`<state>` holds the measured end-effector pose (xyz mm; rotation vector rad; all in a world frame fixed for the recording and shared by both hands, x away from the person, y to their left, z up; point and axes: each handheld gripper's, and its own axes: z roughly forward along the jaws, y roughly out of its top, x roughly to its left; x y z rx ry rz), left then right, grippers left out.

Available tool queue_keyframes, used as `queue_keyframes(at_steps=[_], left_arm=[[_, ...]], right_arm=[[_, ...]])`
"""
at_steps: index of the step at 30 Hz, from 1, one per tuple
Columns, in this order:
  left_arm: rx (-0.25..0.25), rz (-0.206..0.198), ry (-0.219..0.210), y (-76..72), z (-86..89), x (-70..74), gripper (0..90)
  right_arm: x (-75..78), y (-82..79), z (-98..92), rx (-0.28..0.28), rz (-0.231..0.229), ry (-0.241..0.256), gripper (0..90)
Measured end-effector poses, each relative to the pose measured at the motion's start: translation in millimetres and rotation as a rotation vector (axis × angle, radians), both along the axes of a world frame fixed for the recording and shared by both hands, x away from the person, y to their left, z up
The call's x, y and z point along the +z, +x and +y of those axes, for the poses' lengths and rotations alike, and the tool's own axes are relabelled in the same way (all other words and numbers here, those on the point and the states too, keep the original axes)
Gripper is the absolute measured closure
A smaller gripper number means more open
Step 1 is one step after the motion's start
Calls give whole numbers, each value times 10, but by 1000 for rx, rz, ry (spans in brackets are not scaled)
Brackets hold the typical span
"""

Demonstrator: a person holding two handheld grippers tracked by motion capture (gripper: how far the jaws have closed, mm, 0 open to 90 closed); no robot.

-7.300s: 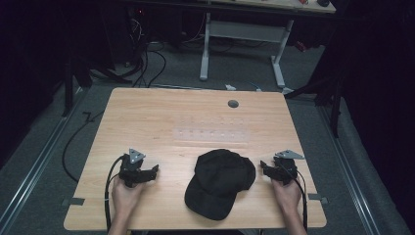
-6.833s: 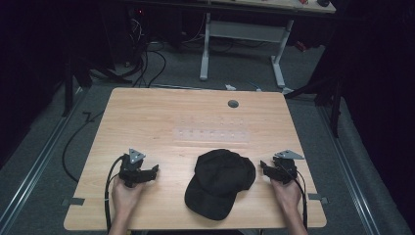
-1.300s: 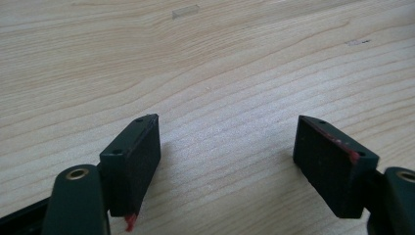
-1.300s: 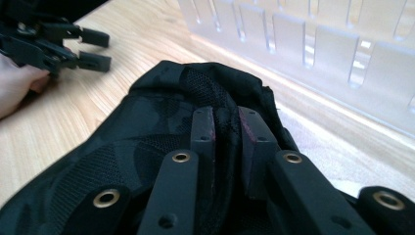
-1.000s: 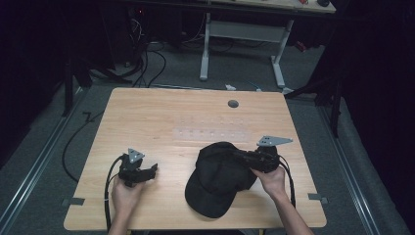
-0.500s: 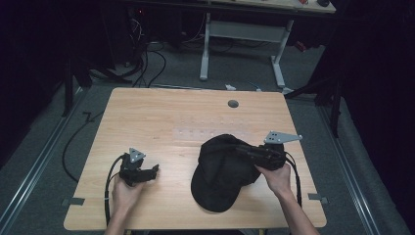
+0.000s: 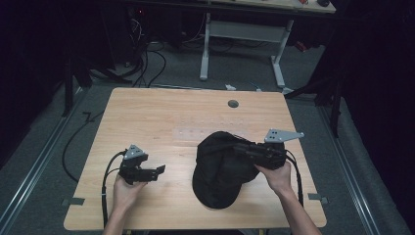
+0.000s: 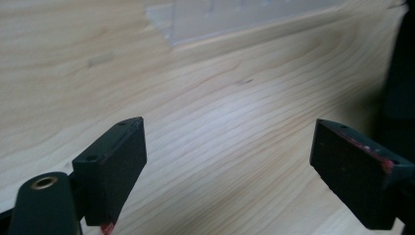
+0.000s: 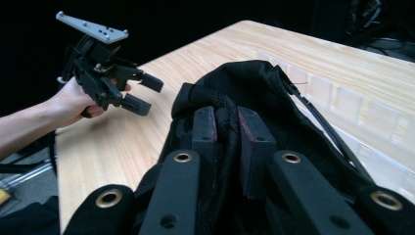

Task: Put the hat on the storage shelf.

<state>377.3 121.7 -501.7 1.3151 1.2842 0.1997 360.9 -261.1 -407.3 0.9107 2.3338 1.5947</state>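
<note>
Now the right gripper [image 9: 226, 147] has its jaws pinched tight on a fold of the black cap [image 7: 220, 171], lifting that edge while the rest of the cap sags onto the right half of the wooden worktop [image 7: 161, 117]. Well apart to the left, the left gripper [image 7: 155, 172] rests on the worktop with its jaws spread wide on nothing (only bare wood lies between them).

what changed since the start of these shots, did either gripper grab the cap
The right gripper moved in from the table's right edge to the black cap and shut on its fabric, pulling up the right side; the cap has shifted and turned a little. The left gripper stayed open and empty at the table's left front, as before.
</note>
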Motion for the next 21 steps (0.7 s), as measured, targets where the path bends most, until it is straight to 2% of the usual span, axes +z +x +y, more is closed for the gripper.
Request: queue_keyframes(at_steps=[8, 13, 21], left_arm=[[-143, -49, -51, -119, -196, 328, 111], [-233, -53, -78, -169, -354, 486, 103], [-313, -34, -18, -150, -641, 588, 116]], right_arm=[[71, 4, 65, 31, -12, 8, 798], [75, 13, 105, 50, -10, 14, 798], [98, 16, 174, 102, -13, 26, 798]])
